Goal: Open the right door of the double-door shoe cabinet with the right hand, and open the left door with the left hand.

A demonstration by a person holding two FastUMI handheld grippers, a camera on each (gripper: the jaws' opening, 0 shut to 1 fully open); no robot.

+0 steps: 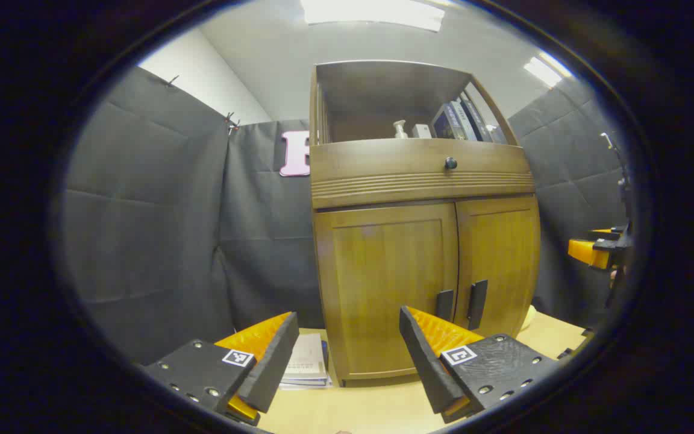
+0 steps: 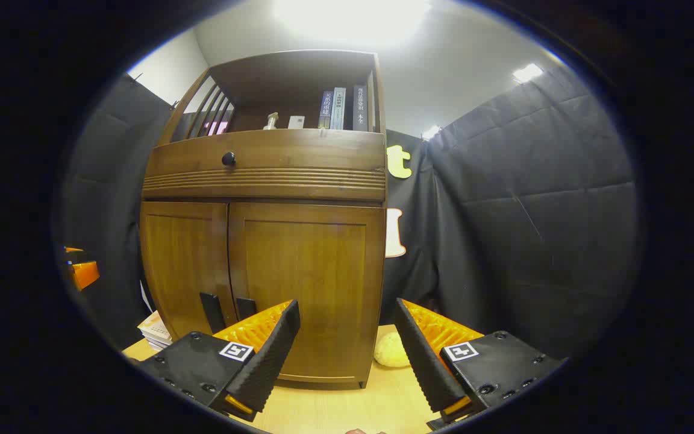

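Note:
The brown wooden shoe cabinet [image 1: 419, 181] stands on a light table, both doors shut. In the left gripper view its left door [image 1: 389, 283] and right door [image 1: 500, 259] meet at two dark vertical handles, the left handle [image 1: 443, 304] and the right handle [image 1: 477, 303]. My left gripper [image 1: 347, 358] is open, short of the left door, with nothing between its fingers. In the right gripper view my right gripper [image 2: 347, 349] is open in front of the right door [image 2: 305, 271], and the right handle [image 2: 246, 306] is just left of its left finger [image 2: 271, 349]. The right gripper [image 1: 591, 252] also appears far right, the left gripper [image 2: 82, 272] far left.
A stack of books [image 1: 308, 361] lies on the table [image 1: 371, 410] left of the cabinet. A pale yellow round thing [image 2: 392, 349] sits at its right foot. Above the doors is a drawer with a black knob [image 1: 450, 163], then an open shelf holding books and a bottle. Black cloth walls surround the booth.

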